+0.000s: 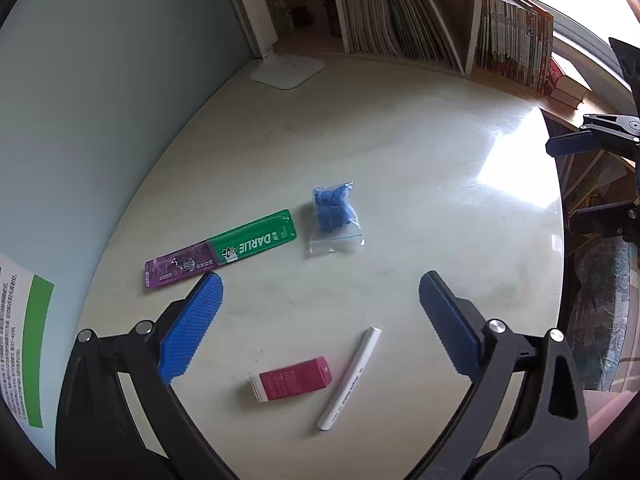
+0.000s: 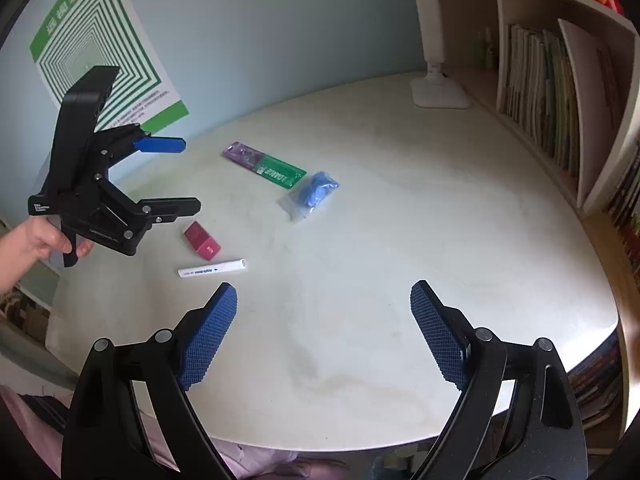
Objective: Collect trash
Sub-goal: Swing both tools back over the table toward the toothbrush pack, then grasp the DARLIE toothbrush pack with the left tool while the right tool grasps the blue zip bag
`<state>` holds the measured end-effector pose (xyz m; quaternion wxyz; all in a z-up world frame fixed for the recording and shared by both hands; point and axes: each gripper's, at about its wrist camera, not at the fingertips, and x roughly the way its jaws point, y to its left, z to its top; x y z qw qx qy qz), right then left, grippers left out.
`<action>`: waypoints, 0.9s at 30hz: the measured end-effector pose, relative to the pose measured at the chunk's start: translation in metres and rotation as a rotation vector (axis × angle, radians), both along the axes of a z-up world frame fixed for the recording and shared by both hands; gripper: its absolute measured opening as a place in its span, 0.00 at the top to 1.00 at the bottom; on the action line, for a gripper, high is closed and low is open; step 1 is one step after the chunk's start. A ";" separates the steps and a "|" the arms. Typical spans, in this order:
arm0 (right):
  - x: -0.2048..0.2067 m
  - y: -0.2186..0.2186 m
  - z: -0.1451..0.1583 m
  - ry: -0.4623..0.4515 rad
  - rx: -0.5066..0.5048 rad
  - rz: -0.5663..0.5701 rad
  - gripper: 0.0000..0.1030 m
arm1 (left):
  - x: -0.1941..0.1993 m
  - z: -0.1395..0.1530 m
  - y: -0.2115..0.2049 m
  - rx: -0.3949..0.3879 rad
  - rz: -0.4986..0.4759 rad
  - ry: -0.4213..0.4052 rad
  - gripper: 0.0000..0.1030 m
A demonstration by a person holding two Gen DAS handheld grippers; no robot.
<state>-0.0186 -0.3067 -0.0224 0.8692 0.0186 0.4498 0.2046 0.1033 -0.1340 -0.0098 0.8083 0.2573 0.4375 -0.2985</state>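
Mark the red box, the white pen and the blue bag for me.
red box (image 1: 295,378), left wrist view, middle of its top face
white pen (image 1: 349,378), left wrist view, mid-barrel
blue bag (image 2: 316,192), right wrist view, the blue contents

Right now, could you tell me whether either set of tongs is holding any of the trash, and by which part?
Nothing is held. The left tongs and right tongs both stand open above the table, with nothing between their pads.
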 end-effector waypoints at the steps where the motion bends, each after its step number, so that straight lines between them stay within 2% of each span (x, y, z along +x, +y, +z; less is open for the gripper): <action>1: 0.006 0.005 -0.003 0.008 -0.003 0.004 0.15 | 0.007 -0.003 0.004 0.004 -0.001 0.005 0.07; 15: 0.092 0.062 -0.047 0.151 -0.017 0.005 0.15 | 0.089 -0.067 0.037 0.112 -0.100 0.071 0.07; 27: 0.137 0.087 -0.073 0.201 -0.041 -0.032 0.15 | 0.147 -0.107 0.047 0.218 -0.196 0.055 0.07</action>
